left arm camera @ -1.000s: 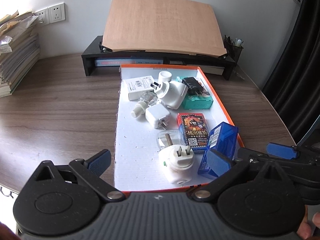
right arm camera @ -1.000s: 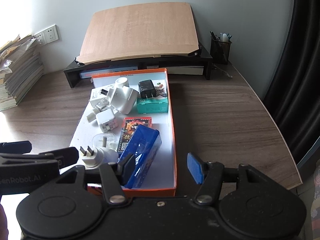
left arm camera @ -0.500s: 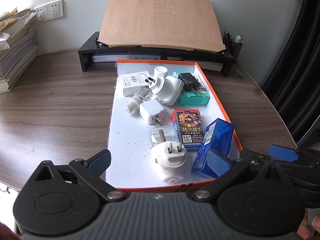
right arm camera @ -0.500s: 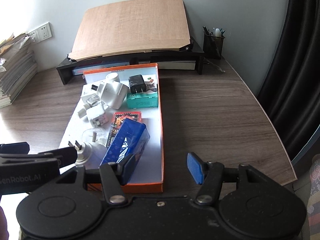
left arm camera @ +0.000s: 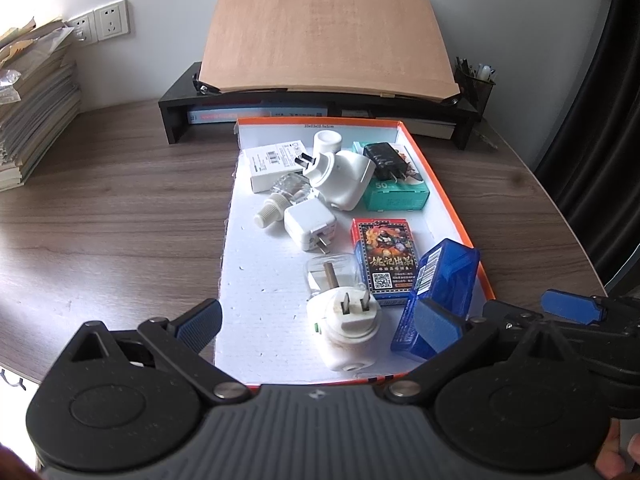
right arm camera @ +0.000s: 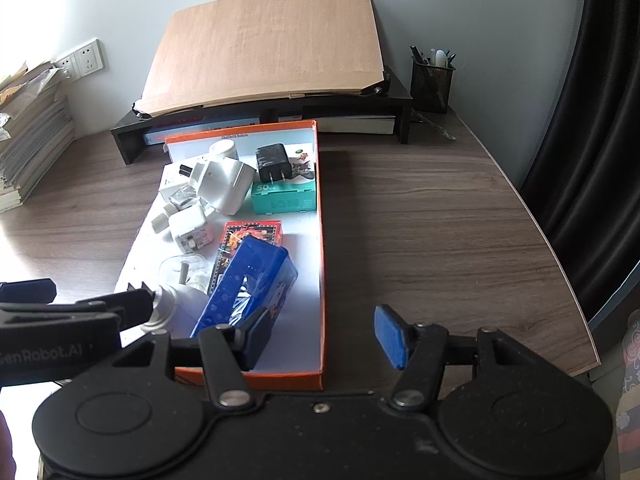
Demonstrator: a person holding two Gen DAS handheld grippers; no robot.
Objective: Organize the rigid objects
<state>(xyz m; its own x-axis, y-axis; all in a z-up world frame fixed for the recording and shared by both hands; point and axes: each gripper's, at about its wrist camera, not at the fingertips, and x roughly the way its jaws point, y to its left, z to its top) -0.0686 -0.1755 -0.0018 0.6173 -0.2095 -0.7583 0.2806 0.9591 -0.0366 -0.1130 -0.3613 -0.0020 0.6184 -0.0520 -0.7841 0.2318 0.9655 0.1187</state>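
Blue case [left arm camera: 438, 288] tilted against card box [left arm camera: 384, 258] in orange tray [left arm camera: 448, 204], near right rim. White plug [left arm camera: 346, 326] beside it. Left gripper [left arm camera: 318, 320] and right gripper [right arm camera: 324, 334] both spread wide, holding nothing, at tray's near edge.

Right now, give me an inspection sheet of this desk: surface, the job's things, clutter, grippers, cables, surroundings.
Surface: dark wood-grain desk.
Job's things: shallow orange-rimmed white tray holds a tilted blue plastic box, a red card pack, a round white plug adapter, a white cube charger, a black charger on a teal box.
Clutter: paper stack, mesh pen holder.
Grippers: left gripper open over the tray's near end; right gripper open, straddling the tray's right rim.
Cables: nothing seen.
Surroundings: black monitor riser under a wooden board, wall sockets, dark curtain.
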